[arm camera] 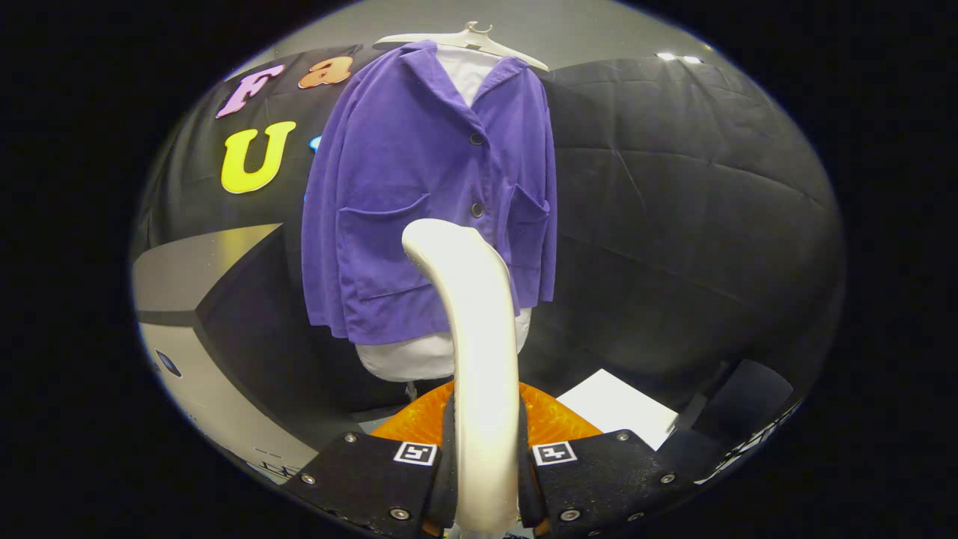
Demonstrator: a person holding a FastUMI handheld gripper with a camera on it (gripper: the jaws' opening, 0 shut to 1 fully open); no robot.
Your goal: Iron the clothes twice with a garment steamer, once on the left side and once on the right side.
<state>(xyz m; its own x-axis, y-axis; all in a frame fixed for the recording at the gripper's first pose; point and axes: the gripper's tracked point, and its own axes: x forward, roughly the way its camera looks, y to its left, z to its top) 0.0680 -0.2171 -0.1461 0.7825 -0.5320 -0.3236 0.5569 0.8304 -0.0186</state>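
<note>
A purple jacket (419, 195) hangs on a white hanger (468, 39) over a white shirt (419, 359), in front of the black booth wall. The cream garment steamer (471, 322) rises between my fingers, and its curved head reaches up in front of the jacket's lower middle, near the left pocket. My gripper (485, 464) is shut on the steamer's handle, with both fingers pressed against its sides. Whether the steamer head touches the cloth cannot be told.
An orange ribbed object (554, 423) lies just beyond the fingers, under the steamer. A white sheet (617, 404) lies to its right. A grey ledge (187, 269) and a pale cabinet side (209, 389) stand to the left.
</note>
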